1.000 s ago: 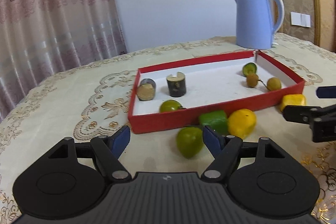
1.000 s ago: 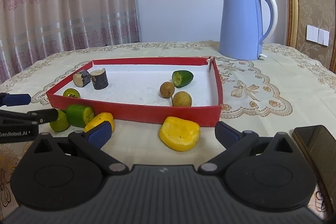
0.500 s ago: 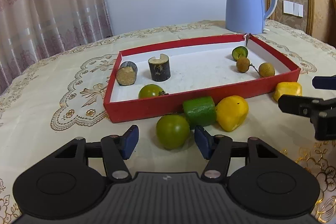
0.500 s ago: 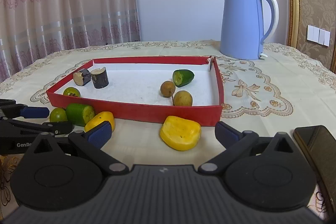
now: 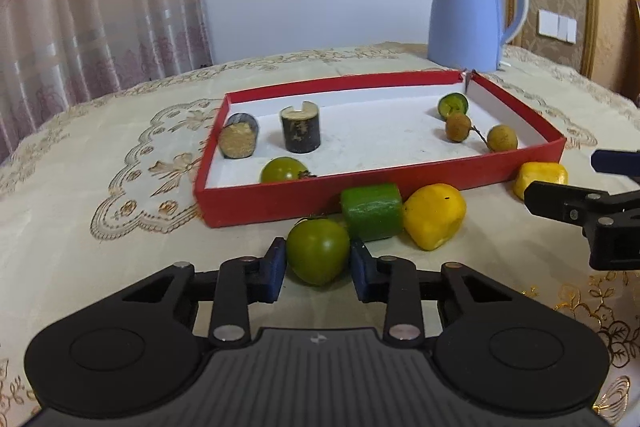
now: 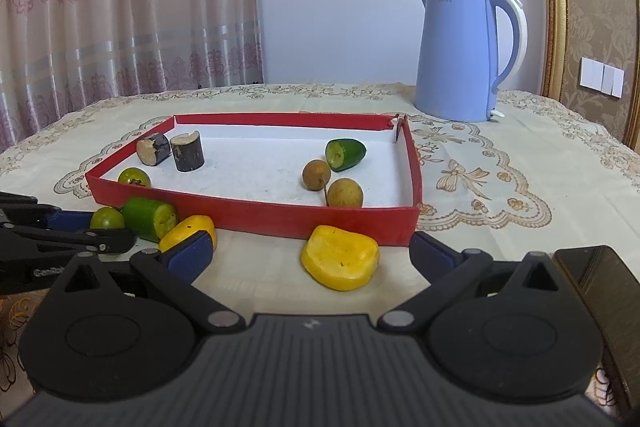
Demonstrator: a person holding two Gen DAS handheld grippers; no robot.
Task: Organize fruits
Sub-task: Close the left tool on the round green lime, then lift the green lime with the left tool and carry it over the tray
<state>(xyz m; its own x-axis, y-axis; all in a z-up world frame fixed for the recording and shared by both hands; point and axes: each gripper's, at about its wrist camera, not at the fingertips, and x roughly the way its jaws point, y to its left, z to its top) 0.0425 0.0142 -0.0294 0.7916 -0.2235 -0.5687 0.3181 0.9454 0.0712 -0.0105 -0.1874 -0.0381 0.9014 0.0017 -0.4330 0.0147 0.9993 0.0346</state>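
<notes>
The left gripper had just closed its jaws on the green tomato lying by the red tray's near edge. The right gripper hung open over a yellow piece. Next, I'd say, the tomato needed lifting clear over that wall.

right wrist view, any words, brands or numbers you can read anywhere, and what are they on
"GenRob", cut off: white print on the left gripper body at the left edge.
Small grey brand word near the top of the blue kettle: too small and blurred to read.
Small white logo mark, no letters, on the right gripper housing.
Nothing else carries text.
</notes>
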